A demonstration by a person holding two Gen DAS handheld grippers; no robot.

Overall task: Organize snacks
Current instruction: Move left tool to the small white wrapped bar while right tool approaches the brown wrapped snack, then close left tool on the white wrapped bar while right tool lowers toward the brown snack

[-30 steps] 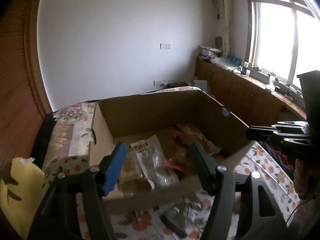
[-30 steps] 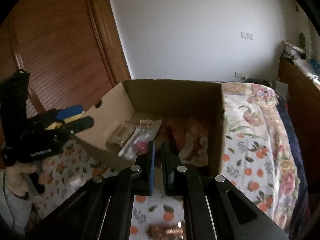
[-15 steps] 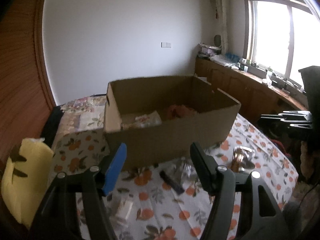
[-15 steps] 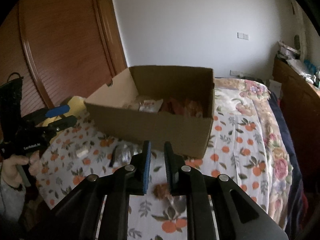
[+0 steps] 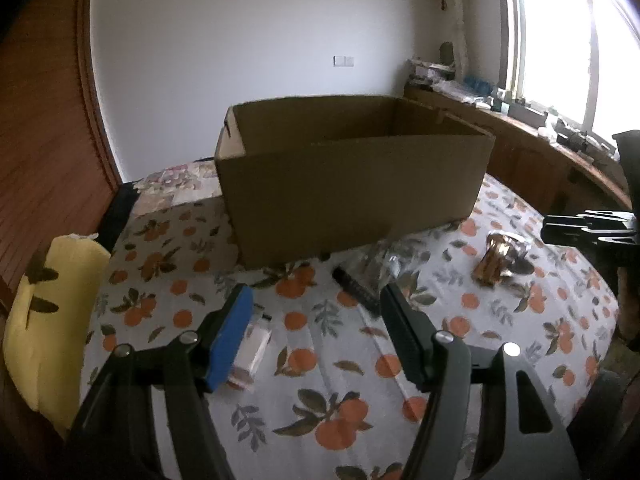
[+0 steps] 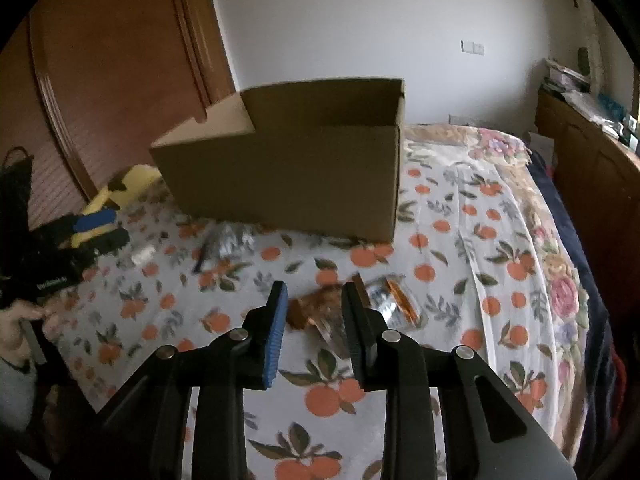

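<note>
Hovering left gripper (image 5: 316, 304): jaws spread, empty; clear packet (image 5: 250, 350) at 7 o'clock
Right gripper (image 6: 314, 300): jaws spread; brown snack (image 6: 316, 306) between them
Cardboard box (image 6: 292, 168): 12 o'clock, on bedspread (image 6: 460, 240)

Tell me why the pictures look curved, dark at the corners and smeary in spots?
Both views: fisheye bending, black corners. Left wrist view: bright window glare, leaving the brown cardboard box front shadowed. Right wrist view: motion blur smears the orange-print bedsheet and the clear-wrapped brown snack.
</note>
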